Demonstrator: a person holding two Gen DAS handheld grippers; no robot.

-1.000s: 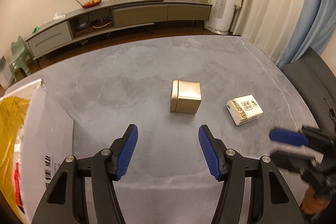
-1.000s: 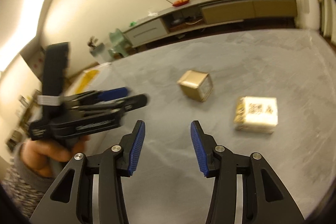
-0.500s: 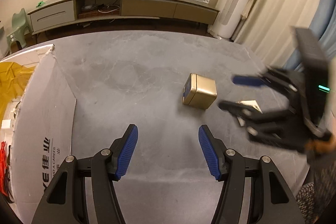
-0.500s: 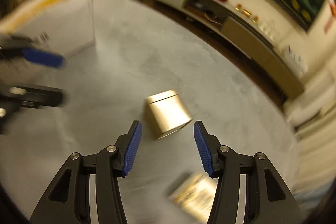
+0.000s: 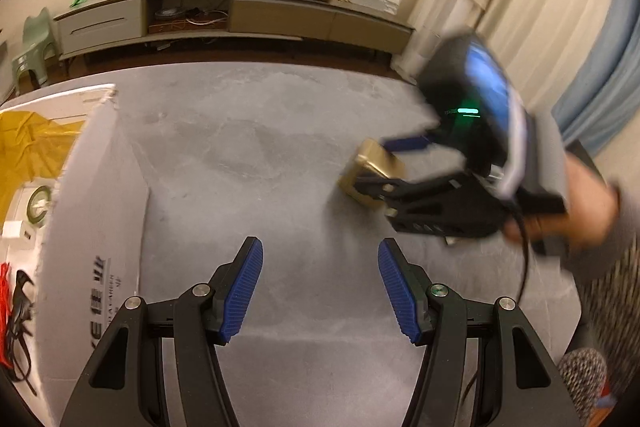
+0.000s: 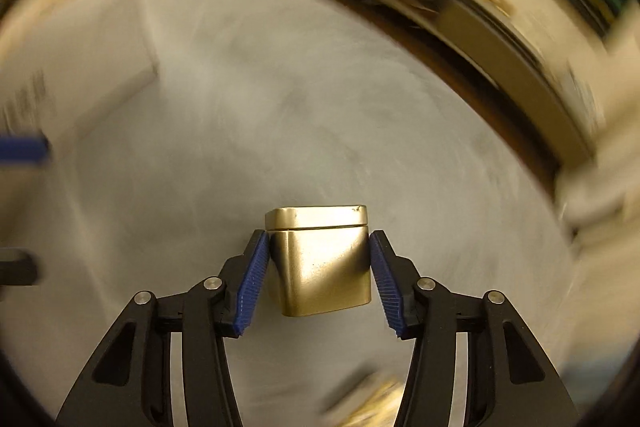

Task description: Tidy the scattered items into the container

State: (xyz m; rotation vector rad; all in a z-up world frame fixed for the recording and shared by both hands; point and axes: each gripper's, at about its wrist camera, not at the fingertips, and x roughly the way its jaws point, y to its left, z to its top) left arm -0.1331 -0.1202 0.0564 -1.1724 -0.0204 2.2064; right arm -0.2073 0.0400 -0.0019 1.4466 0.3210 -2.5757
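On the grey worktop, my right tongs straddle the gold tin, pads not quite clamped; left tongs gape empty. Next: squeeze, lift, carry to the box.

left gripper: jaws apart, nothing between | gold tin: ahead-right of jaws, on grey table | right gripper: blurred, straddling tin | white carton: left of jaws

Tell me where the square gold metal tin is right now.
The square gold metal tin sits on the grey table, between the blue pads of the right tool in its wrist view; in the left wrist view it lies right of centre.
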